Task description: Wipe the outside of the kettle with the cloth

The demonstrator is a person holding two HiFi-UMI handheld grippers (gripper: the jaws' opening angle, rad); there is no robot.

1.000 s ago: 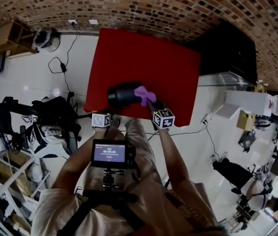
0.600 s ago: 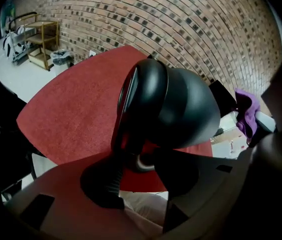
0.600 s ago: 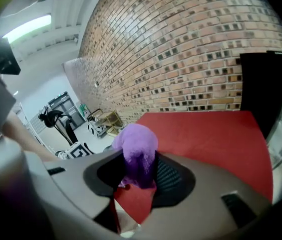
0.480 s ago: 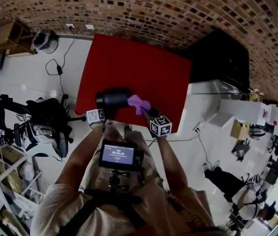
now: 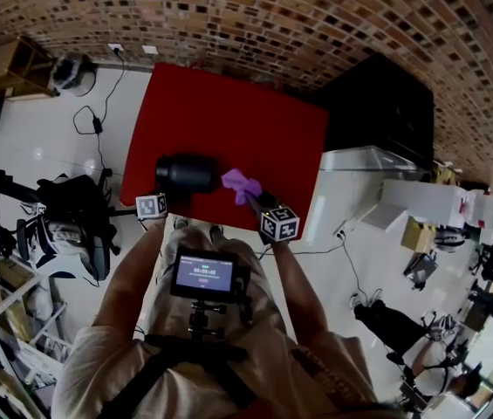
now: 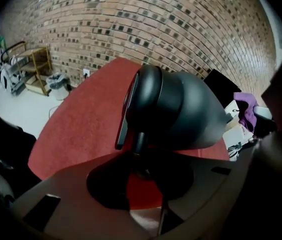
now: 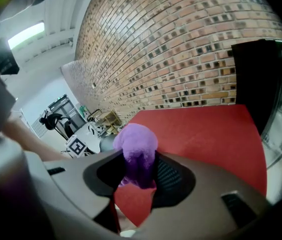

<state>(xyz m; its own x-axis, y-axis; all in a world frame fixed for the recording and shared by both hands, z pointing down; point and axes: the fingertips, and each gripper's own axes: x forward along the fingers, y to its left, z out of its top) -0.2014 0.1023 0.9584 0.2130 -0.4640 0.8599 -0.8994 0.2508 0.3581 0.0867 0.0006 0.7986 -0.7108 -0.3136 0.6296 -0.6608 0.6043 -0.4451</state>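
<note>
The black kettle (image 5: 185, 174) sits near the front left of the red table (image 5: 229, 112). My left gripper (image 5: 169, 195) is at its near side. In the left gripper view the kettle (image 6: 180, 109) fills the middle, and its thin handle (image 6: 139, 141) runs down between the jaws. Those jaws have just been closing and now pinch the handle. My right gripper (image 5: 255, 199) is shut on the purple cloth (image 5: 242, 184), which hangs in the air just right of the kettle without touching it. The bunched cloth (image 7: 137, 151) stands up between the right jaws.
A black cabinet (image 5: 377, 103) stands against the table's right side. Dark bags (image 5: 63, 216) and cables lie on the white floor to the left. A wooden shelf (image 5: 10, 68) and a bin (image 5: 70, 71) stand by the brick wall.
The cloth has come off the kettle's right end and now hangs apart from it. My left gripper has moved in to the kettle's near side and its jaws have closed on the handle.
</note>
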